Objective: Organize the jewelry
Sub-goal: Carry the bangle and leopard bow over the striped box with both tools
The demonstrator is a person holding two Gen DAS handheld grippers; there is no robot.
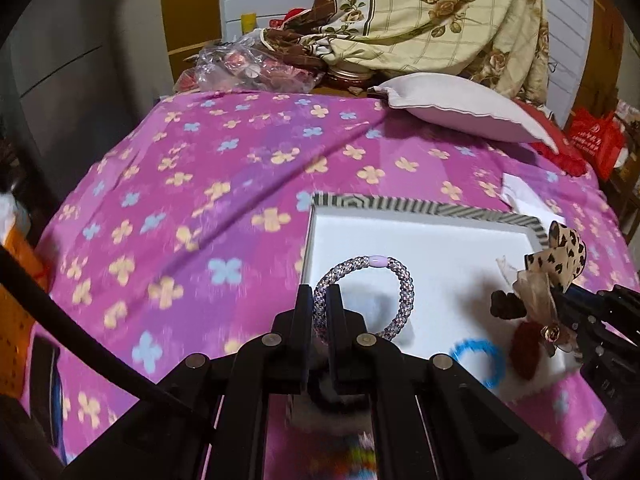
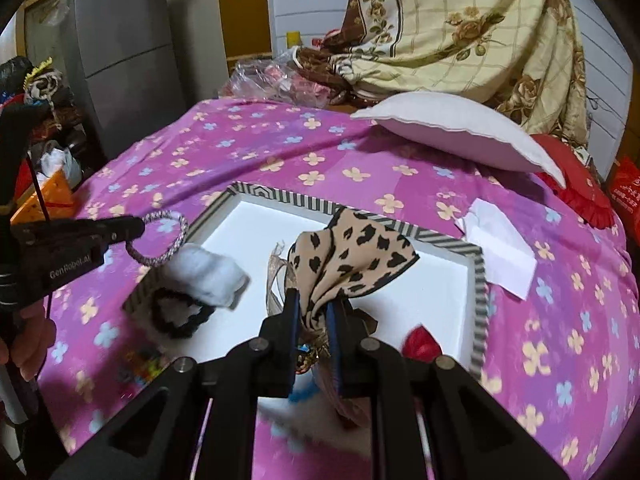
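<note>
My left gripper [image 1: 319, 300] is shut on a purple-white braided hair tie [image 1: 394, 276] and holds it above the left edge of a white tray with a striped rim [image 1: 400, 203]. In the right wrist view the same gripper [image 2: 138, 227] holds the tie [image 2: 176, 240] at the tray's left corner. My right gripper [image 2: 314, 308] is shut on a leopard-print bow hair clip [image 2: 352, 256] above the tray [image 2: 478, 280]; it also shows in the left wrist view [image 1: 560, 248]. A blue hair tie [image 1: 480, 360] and a red furry one [image 1: 524, 348] lie in the tray.
A white and black fluffy scrunchie [image 2: 200, 280] sits at the tray's left corner. The tray rests on a pink floral bedsheet [image 1: 200, 184]. A white pillow [image 2: 452, 128], folded white paper [image 2: 500, 252] and piled bedding [image 2: 460, 28] lie beyond.
</note>
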